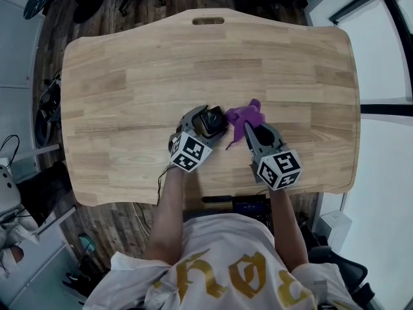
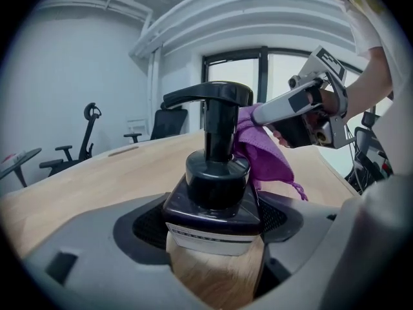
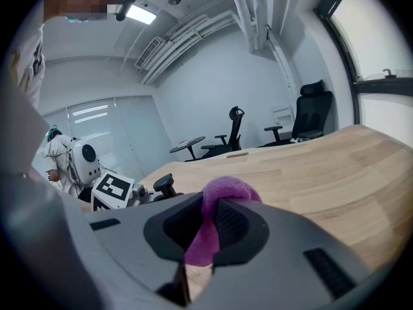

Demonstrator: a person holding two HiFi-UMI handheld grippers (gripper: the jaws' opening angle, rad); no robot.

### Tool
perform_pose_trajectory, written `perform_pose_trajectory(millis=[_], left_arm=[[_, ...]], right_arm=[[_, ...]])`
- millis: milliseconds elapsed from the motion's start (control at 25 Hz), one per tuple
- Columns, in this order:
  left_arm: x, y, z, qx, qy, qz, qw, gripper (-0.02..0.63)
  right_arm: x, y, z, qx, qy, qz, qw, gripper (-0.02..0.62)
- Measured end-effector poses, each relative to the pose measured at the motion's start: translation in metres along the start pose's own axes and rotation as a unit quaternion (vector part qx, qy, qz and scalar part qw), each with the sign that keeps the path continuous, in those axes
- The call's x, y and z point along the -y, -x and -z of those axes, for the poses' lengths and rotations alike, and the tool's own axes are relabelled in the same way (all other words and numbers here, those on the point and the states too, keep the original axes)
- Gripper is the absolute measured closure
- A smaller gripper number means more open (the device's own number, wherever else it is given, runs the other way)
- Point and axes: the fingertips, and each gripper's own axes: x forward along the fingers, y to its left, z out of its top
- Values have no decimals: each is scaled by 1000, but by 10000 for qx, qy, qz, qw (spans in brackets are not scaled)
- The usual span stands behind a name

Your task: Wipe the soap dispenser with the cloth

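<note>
A black soap dispenser (image 2: 216, 173) with a pump head and a pale label sits clamped between the jaws of my left gripper (image 2: 216, 225), upright over the table. In the head view the dispenser (image 1: 211, 121) is at the table's near middle, held by the left gripper (image 1: 201, 129). A purple cloth (image 2: 264, 150) presses against the pump's right side; it is pinched in my right gripper (image 3: 206, 237), whose jaws are shut on it. The cloth (image 1: 245, 117) bunches ahead of the right gripper (image 1: 255, 131), and it (image 3: 219, 212) hides most of the dispenser in the right gripper view.
The wooden table (image 1: 161, 63) has a handle slot (image 1: 208, 21) at its far edge. Office chairs (image 3: 310, 118) stand beyond the table. A window (image 2: 258, 76) is behind it. The near table edge lies just under my forearms.
</note>
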Motion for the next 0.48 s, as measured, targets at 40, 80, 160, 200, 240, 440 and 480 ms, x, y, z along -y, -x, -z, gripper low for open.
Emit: perform_pose_trajectory(millis=[40, 80, 160, 200, 240, 440, 480], left_arm=[[0, 0, 0, -13, -44, -12, 10000, 227], [0, -1, 1, -8, -76, -42, 10000, 227], [0, -3, 2, -13, -67, -82, 9999, 227], [0, -4, 3, -30, -56, -90, 9999, 227], [0, -4, 4, -49, -59, -102, 9999, 227], [-2, -7, 5, -122, -195, -119, 9997, 229], [-2, -7, 4, -101, -178, -88, 9998, 229]], right_arm=[[0, 0, 0, 8, -15, 4, 10000, 558], [0, 0, -1, 18, -32, 5, 10000, 558], [0, 0, -2, 27, -42, 2, 10000, 558], [0, 0, -3, 29, -39, 2, 10000, 558], [0, 0, -3, 29, -36, 6, 10000, 558], [6, 3, -4, 44, -81, 42, 9999, 558], [7, 3, -4, 45, -97, 46, 9999, 558]])
